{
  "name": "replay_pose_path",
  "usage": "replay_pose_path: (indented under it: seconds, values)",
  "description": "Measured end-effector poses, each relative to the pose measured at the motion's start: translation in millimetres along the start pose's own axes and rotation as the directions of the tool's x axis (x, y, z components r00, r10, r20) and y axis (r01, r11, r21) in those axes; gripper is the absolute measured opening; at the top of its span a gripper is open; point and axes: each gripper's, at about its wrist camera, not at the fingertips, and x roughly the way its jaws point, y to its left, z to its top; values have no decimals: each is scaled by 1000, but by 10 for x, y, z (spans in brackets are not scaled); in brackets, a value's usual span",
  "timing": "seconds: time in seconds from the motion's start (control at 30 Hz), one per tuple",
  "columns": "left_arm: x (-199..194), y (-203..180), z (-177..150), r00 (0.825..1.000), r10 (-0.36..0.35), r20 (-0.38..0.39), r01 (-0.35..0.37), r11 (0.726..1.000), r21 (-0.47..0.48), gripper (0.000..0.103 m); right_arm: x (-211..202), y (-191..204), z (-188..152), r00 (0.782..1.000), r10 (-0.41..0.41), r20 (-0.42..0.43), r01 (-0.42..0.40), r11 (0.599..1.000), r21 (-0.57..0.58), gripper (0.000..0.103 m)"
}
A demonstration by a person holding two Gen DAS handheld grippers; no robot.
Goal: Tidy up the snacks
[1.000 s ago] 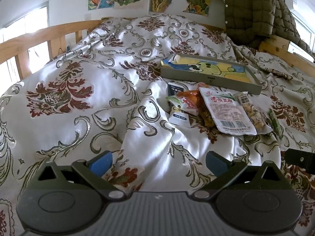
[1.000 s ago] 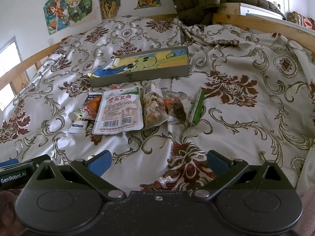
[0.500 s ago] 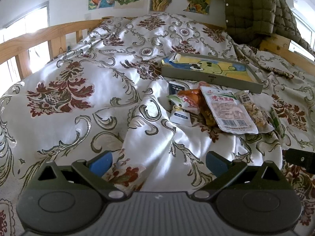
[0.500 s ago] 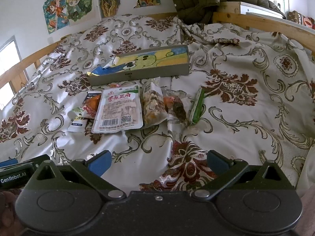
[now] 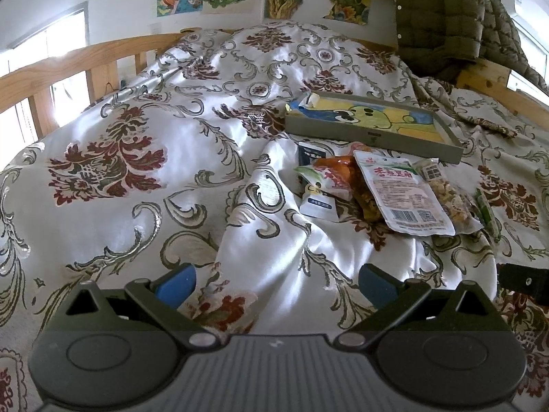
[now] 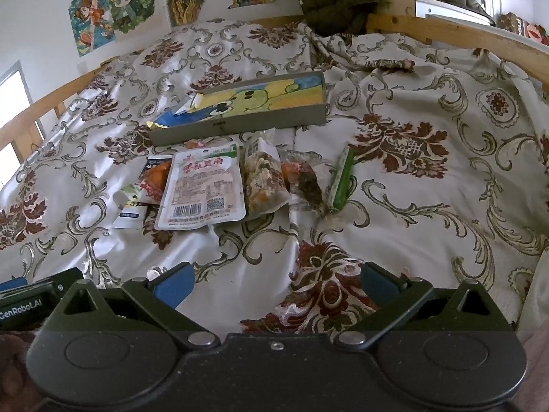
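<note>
Several snack packets lie in a row on the patterned bedspread in front of a shallow grey tray (image 6: pixel 240 125) (image 5: pixel 370 135) with a cartoon picture inside. A large white packet with red print (image 6: pixel 202 189) (image 5: pixel 401 192) is in the middle. Left of it lie an orange packet (image 6: pixel 156 176) (image 5: pixel 334 171) and a small white-blue sachet (image 6: pixel 128 207) (image 5: pixel 317 201). To its right are a clear bag of mixed nuts (image 6: pixel 262 180) (image 5: pixel 446 195), a dark wrapped snack (image 6: pixel 305 180) and a green stick packet (image 6: pixel 341 178) (image 5: pixel 487 211). My left gripper (image 5: pixel 276 281) and right gripper (image 6: pixel 276 281) are both open, empty, well short of the snacks.
A crumpled wrapper (image 6: pixel 187 106) sits in the tray's left end. Wooden bed rails (image 5: pixel 68 72) (image 6: pixel 463 32) border the bed on both sides. An olive padded jacket (image 5: pixel 446 13) hangs at the head. The left gripper's body (image 6: pixel 31 300) shows at the right wrist view's lower left.
Both grippers have drifted back slightly from the snacks, so the tray and packets sit a little farther away. Nothing was taken hold of or moved.
</note>
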Motion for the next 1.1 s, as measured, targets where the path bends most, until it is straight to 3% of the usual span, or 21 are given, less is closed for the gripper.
replay_pose_path:
  seconds: [0.3, 0.6, 0.97, 1.1]
  values:
    - [35, -67, 76, 1000, 7, 9, -7, 1000, 8, 103, 72, -29, 29, 999, 9, -39, -9, 1000, 22, 102]
    - [60, -210, 233, 999, 4, 53, -6, 999, 31, 103, 114, -50, 203, 999, 33, 1, -33, 999, -35, 102]
    - [266, -587, 595, 988, -117, 102, 105, 988, 114, 103, 392, -231, 500, 997, 69, 29, -62, 981, -186, 102]
    - [449, -734, 686, 986, -145, 81, 132, 981, 143, 103, 527, -280, 616, 995, 84, 46, -71, 970, -232, 102]
